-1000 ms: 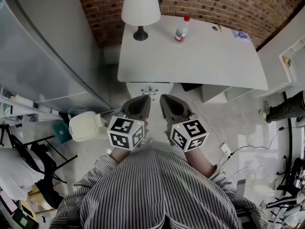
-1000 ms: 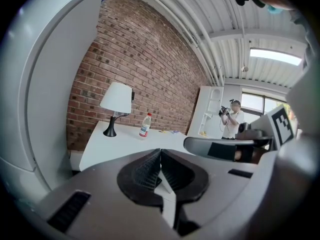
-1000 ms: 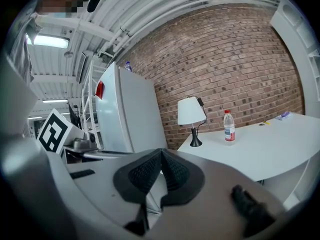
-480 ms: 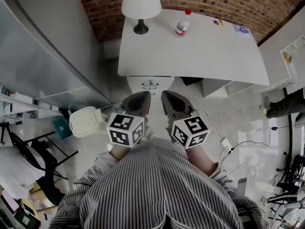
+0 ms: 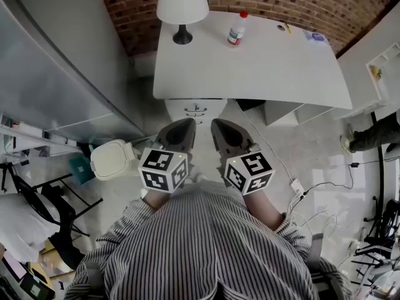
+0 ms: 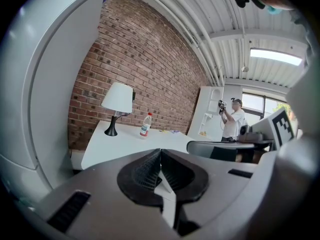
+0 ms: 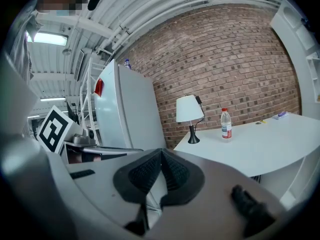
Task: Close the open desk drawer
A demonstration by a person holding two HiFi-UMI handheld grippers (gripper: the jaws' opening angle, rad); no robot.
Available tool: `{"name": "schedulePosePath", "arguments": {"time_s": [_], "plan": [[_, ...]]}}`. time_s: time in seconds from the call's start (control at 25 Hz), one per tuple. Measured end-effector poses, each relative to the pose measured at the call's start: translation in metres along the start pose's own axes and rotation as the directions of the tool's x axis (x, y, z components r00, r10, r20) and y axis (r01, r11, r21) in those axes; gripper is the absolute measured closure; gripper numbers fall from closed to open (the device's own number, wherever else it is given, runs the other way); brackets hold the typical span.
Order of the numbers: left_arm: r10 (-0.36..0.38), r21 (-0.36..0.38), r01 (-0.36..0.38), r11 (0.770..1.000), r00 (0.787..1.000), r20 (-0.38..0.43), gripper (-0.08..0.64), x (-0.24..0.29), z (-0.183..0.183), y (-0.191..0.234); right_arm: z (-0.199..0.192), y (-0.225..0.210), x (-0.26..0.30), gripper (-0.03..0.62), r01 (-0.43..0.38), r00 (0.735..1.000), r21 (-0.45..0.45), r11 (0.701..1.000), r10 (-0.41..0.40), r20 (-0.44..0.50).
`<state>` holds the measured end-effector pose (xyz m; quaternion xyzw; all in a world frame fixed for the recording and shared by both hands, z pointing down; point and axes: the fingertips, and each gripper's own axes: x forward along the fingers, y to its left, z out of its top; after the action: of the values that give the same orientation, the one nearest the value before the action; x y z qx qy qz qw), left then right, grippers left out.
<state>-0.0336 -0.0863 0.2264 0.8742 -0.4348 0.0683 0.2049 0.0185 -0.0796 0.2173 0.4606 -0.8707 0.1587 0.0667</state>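
A white desk [image 5: 262,67] stands against the brick wall. Below its near edge a white drawer front [image 5: 195,109] with a small dark handle sticks out past the desktop. My left gripper [image 5: 185,125] and right gripper [image 5: 217,125] are held side by side just short of that drawer, not touching it. Both point at the desk. In the left gripper view the left gripper [image 6: 160,156] has its pads pressed together on nothing. The right gripper [image 7: 161,156] is likewise shut and empty in its own view.
On the desk stand a white lamp [image 5: 181,8] and a red-capped bottle [image 5: 235,29]. A tall grey fridge [image 5: 56,74] is at the left, with a white lidded bin [image 5: 112,161] on the floor. Cables and a power strip [image 5: 295,195] lie at the right. A person [image 6: 231,121] stands far off.
The desk has slid slightly up and left in the head view. Both grippers stay shut in nearly the same place before my body.
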Motion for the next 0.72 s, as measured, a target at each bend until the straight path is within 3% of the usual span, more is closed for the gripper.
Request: {"name": "schedulePosePath", "arguments": {"time_s": [0.72], "plan": [[-0.013, 0.0, 0.013, 1.0, 1.0, -0.006, 0.548, 0.0026, -0.001, -0.0057, -0.0019, -0.0013, -0.0011, 0.577, 0.004, 1.0, -0.018, 1.0, -0.005, -0.01]]}}
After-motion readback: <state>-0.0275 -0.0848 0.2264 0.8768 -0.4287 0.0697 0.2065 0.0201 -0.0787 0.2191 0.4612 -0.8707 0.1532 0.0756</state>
